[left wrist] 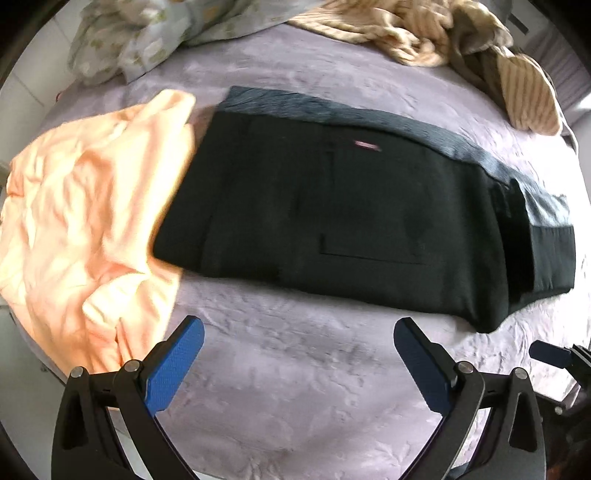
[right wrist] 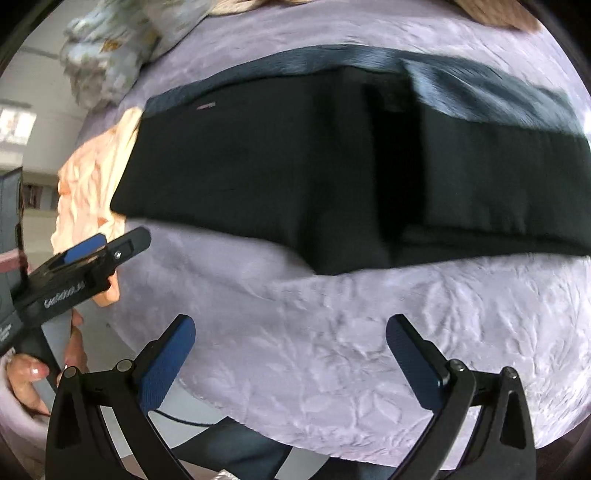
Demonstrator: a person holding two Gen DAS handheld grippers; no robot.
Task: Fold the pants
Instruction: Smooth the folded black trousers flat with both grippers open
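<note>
Black pants (left wrist: pixel 332 221) lie folded lengthwise across the lavender bedspread (left wrist: pixel 295 387), with a grey lining strip along their far edge. My left gripper (left wrist: pixel 298 328) hangs open over bare bedspread just in front of the pants' near edge, with nothing between its blue pads. In the right wrist view the pants (right wrist: pixel 295 166) stretch across the middle. My right gripper (right wrist: pixel 290 325) stands wide open below them, touching nothing. The left gripper (right wrist: pixel 110 242) shows at that view's left, held by a hand (right wrist: pixel 26 369).
A crumpled peach garment (left wrist: pixel 81 221) lies left of the pants, partly under their end. Floral bedding (left wrist: pixel 129 37) and a striped beige blanket (left wrist: pixel 424 33) are heaped along the far side. The bed's near edge (right wrist: pixel 229 410) runs close below the grippers.
</note>
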